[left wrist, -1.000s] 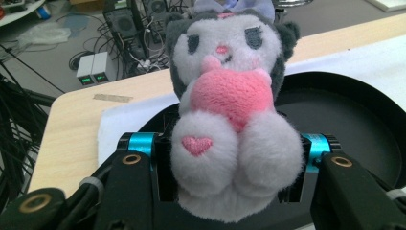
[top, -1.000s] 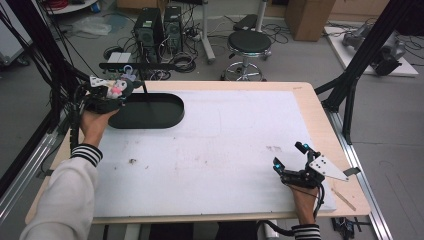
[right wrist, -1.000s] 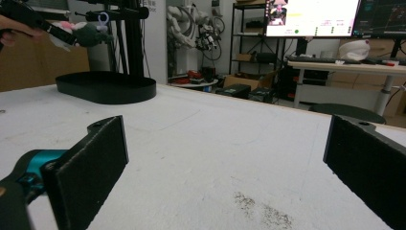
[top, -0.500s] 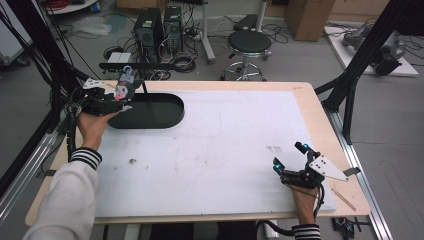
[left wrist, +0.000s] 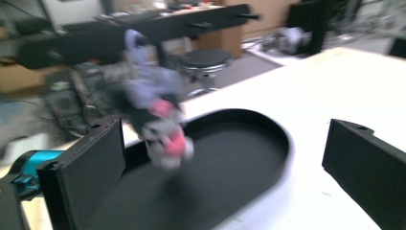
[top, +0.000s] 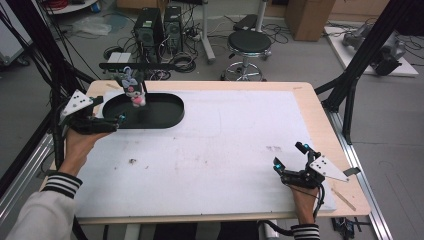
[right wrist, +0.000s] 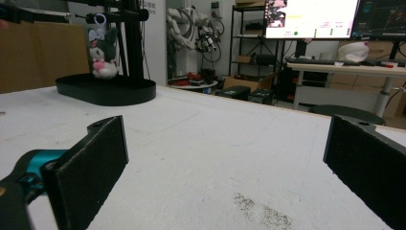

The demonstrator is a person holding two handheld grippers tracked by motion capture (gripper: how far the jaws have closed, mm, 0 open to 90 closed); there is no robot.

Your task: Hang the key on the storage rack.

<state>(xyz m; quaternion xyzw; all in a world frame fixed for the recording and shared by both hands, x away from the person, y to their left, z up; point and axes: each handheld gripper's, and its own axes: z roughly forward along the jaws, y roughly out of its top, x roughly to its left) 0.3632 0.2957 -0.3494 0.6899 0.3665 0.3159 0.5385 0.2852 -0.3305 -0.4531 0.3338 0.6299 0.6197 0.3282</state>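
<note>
Left gripper [top: 119,118]: jaws wide apart, having just been opening, nothing between them. The small grey-and-pink plush toy [top: 131,90] hangs from the black stand's crossbar [top: 150,65] above the black oval tray [top: 170,112]. Right gripper [top: 289,160]: jaws wide, empty, over the white table [top: 225,150].

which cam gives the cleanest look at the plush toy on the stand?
Right gripper view: the plush toy is sharp there, hanging by its ring from the black stand's bar above the black tray, though distant. The left gripper view is closest but motion-blurred. The high view shows it small, from above.
</note>
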